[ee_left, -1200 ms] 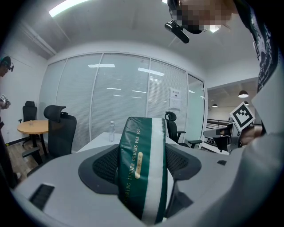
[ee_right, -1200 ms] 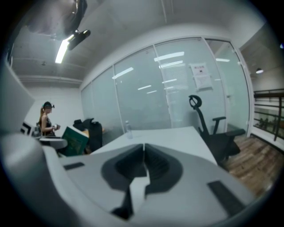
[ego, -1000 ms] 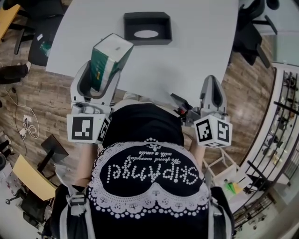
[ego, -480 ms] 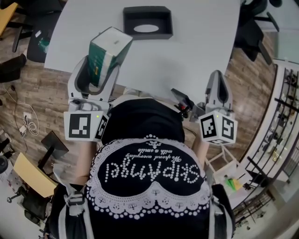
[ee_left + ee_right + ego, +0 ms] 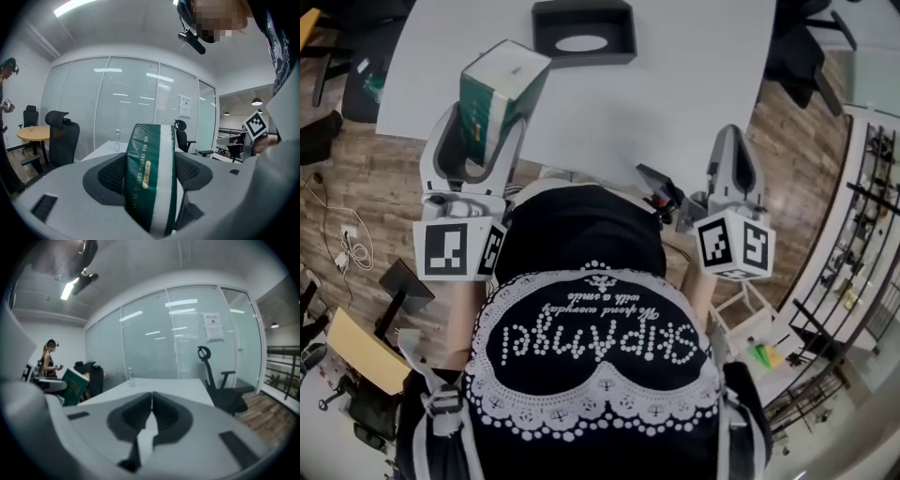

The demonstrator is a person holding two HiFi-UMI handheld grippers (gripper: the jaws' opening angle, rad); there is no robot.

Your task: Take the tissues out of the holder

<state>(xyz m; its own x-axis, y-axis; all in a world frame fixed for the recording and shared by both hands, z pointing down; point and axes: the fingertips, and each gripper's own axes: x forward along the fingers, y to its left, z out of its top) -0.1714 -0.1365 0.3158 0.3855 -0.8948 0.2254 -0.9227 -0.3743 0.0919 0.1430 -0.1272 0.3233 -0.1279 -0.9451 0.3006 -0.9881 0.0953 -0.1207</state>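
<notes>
My left gripper (image 5: 487, 112) is shut on a green and white tissue pack (image 5: 497, 92), which it holds up over the near left edge of the white table (image 5: 675, 84). In the left gripper view the tissue pack (image 5: 151, 180) stands upright between the jaws. The dark tissue holder (image 5: 583, 33) with its oval opening sits on the table's far side, apart from both grippers. My right gripper (image 5: 729, 159) is shut with nothing in it, raised near the table's right edge. Its closed jaws (image 5: 151, 406) point across the table.
Office chairs (image 5: 806, 56) stand at the table's right and left (image 5: 63, 136) sides. A water bottle (image 5: 131, 374) stands on the table's far end. A round wooden table (image 5: 33, 134) and a person (image 5: 49, 357) are to the left. Shelving (image 5: 862, 216) lines the right.
The left gripper with the tissue pack has shifted left and farther from the holder. The right gripper has stayed shut and barely moved.
</notes>
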